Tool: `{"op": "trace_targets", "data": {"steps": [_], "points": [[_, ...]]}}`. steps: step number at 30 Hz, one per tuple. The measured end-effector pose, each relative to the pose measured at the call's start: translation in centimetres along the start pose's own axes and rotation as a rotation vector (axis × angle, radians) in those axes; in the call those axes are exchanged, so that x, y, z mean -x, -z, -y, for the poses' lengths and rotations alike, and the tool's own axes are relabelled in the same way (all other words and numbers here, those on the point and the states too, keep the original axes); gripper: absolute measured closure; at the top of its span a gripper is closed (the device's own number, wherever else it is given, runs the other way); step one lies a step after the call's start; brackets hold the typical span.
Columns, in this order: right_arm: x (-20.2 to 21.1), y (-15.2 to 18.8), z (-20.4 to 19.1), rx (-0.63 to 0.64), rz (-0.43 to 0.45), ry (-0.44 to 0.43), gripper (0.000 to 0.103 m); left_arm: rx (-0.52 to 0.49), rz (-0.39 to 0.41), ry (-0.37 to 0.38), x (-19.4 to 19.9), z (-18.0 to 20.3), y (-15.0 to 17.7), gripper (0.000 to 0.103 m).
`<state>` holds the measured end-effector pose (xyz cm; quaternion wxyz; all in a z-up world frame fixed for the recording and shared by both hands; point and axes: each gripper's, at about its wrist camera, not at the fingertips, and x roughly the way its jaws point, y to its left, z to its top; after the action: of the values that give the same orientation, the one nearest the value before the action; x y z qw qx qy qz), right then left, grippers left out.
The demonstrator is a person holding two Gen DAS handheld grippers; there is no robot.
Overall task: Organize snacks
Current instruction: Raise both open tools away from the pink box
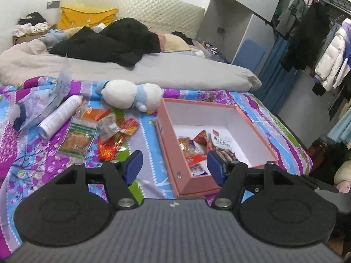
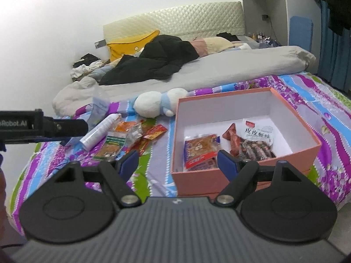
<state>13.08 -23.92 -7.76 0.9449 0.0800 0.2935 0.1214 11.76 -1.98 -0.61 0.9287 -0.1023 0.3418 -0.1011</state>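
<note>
Both grippers, left and right, are hovering spread and empty; next they're needing the loose snacks at ten o'clock for the pink box.

Bed's patterned sheet under pink box, loose snack packets, plush toy, white bottle.

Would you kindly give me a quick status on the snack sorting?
Left gripper, right gripper open, empty. Pink box holds few packets; snack pile remains on bedspread. White bottle lies beside pile.
</note>
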Motion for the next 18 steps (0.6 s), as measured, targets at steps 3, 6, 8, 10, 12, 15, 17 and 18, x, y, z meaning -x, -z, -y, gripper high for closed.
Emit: {"op": "trace_targets", "data": {"steps": [3, 6, 8, 10, 12, 15, 17, 18], "points": [[0.4, 0.7, -0.5, 0.004, -0.002, -0.025, 0.023, 0.018, -0.001, -0.012, 0.8, -0.7, 1.0, 0.033], [1.0, 1.3, -1.3, 0.028, -0.005, -0.052, 0.023, 0.024, 0.007, -0.026, 1.5, -1.2, 1.7, 0.033], [1.4, 1.7, -1.8, 0.047, -0.005, -0.057, 0.023, 0.019, 0.012, -0.044, 2.0, -1.6, 2.0, 0.033], [1.9, 2.0, -2.3, 0.048, 0.004, -0.068, 0.023, 0.018, 0.019, -0.063, 2.7, -2.1, 2.5, 0.033], [2.3, 2.4, -2.6, 0.052, 0.010, -0.078, 0.023, 0.020, 0.019, -0.076, 3.1, -2.5, 2.8, 0.033], [2.7, 3.2, -3.1, 0.042, 0.019, -0.087, 0.023, 0.030, 0.021, -0.084, 3.9, -3.1, 3.5, 0.033], [2.8, 4.0, -3.6, 0.030, 0.019, -0.087, 0.023, 0.044, 0.020, -0.086, 4.3, -3.4, 3.9, 0.033], [2.7, 4.4, -3.8, 0.031, 0.013, -0.088, 0.023, 0.044, 0.024, -0.087, 4.6, -3.5, 4.1, 0.033]]}}
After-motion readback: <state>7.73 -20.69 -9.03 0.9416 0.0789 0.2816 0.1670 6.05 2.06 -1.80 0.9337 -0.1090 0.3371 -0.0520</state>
